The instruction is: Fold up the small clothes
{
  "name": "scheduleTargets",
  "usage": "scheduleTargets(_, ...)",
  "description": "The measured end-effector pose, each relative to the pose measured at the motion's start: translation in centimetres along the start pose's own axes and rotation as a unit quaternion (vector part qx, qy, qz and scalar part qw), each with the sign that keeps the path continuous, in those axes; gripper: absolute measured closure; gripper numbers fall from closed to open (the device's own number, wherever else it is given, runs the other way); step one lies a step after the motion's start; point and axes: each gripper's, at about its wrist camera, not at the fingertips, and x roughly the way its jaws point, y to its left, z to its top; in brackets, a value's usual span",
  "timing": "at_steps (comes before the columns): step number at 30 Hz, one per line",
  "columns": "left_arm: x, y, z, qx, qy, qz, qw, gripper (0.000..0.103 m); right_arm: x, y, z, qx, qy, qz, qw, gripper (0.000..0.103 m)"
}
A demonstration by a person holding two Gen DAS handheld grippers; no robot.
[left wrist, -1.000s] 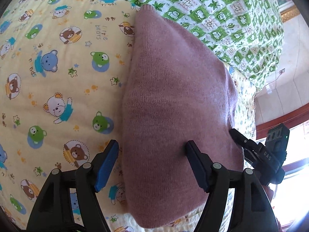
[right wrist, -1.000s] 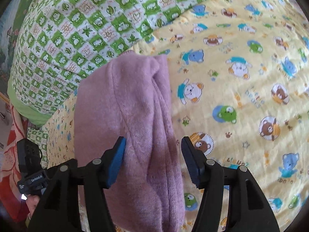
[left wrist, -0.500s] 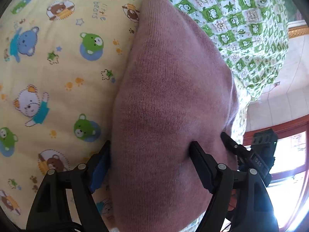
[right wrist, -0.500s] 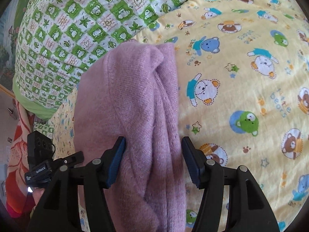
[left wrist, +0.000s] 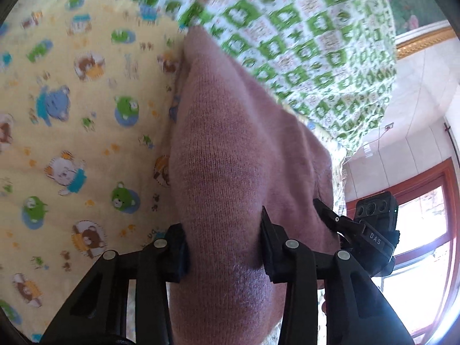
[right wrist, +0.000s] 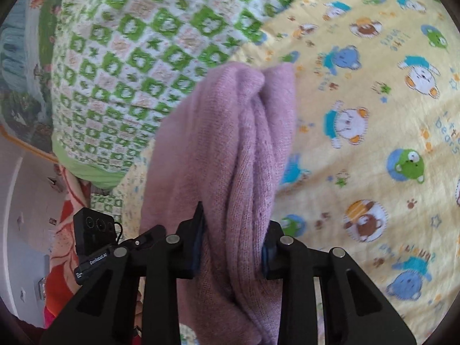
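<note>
A small mauve knitted garment point(left wrist: 230, 149) lies folded on a yellow bear-print bed cover point(left wrist: 72, 132). My left gripper point(left wrist: 224, 247) has its jaws closing on the garment's near end, and both pads press into the knit. In the right wrist view the same garment point(right wrist: 227, 143) shows its bunched folded edges, and my right gripper point(right wrist: 233, 244) has its jaws closing on that thick edge, pads pressed against it on both sides. Each view catches the other gripper at its edge: the right gripper point(left wrist: 371, 235) and the left gripper point(right wrist: 95, 241) hold the same end of the garment.
A green-and-white checked quilt point(left wrist: 302, 28) is heaped just beyond the garment's far end. The bed's edge point(left wrist: 339, 172) runs beside the garment, with a tiled wall and a red-framed window point(left wrist: 417, 230) past it. An orange patterned cloth point(right wrist: 63, 244) lies below the bed's edge.
Both grippers went from wide open around the garment's near end to squeezed onto it. The left gripper slid forward over the garment, then pulled back, and the view has tilted up slightly.
</note>
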Motion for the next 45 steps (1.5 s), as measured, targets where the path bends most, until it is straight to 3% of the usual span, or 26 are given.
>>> scheduleTargets(7, -9.5, 2.0, -1.7, -0.002, -0.060, 0.016, 0.9981, 0.064, 0.8, 6.5, -2.4, -0.050, 0.014, 0.046, 0.998, 0.072)
scheduleTargets(11, -15.7, 5.0, -4.4, -0.020, -0.092, 0.042, 0.9946, 0.064, 2.8, 9.9, -4.2, -0.077, 0.033, 0.076, 0.994, 0.072)
scheduleTargets(17, -21.2, 9.9, -8.2, -0.058, -0.115, 0.074, 0.9889, 0.064, 7.0, 14.3, -8.0, -0.108, 0.082, 0.107, 0.985, 0.072)
scheduleTargets(22, -21.9, 13.1, -10.7, -0.078, -0.108, 0.090, 0.9869, 0.064, 10.2, 15.1, -11.2, -0.114, 0.125, 0.100, 0.981, 0.072)
scheduleTargets(27, -21.4, 16.0, -12.8, -0.103, -0.092, 0.095, 0.9860, 0.062, 12.1, 13.5, -12.5, -0.093, 0.157, 0.072, 0.981, 0.071)
scheduleTargets(34, -20.9, 17.0, -13.0, -0.116, -0.082, 0.105, 0.9842, 0.051, 12.5, 11.8, -12.5, -0.075, 0.160, 0.043, 0.983, 0.065)
scheduleTargets(45, -22.5, 16.3, -14.1, -0.112, -0.078, 0.126, 0.9826, 0.045, 10.3, 13.0, -12.9, -0.093, 0.141, 0.007, 0.986, 0.063)
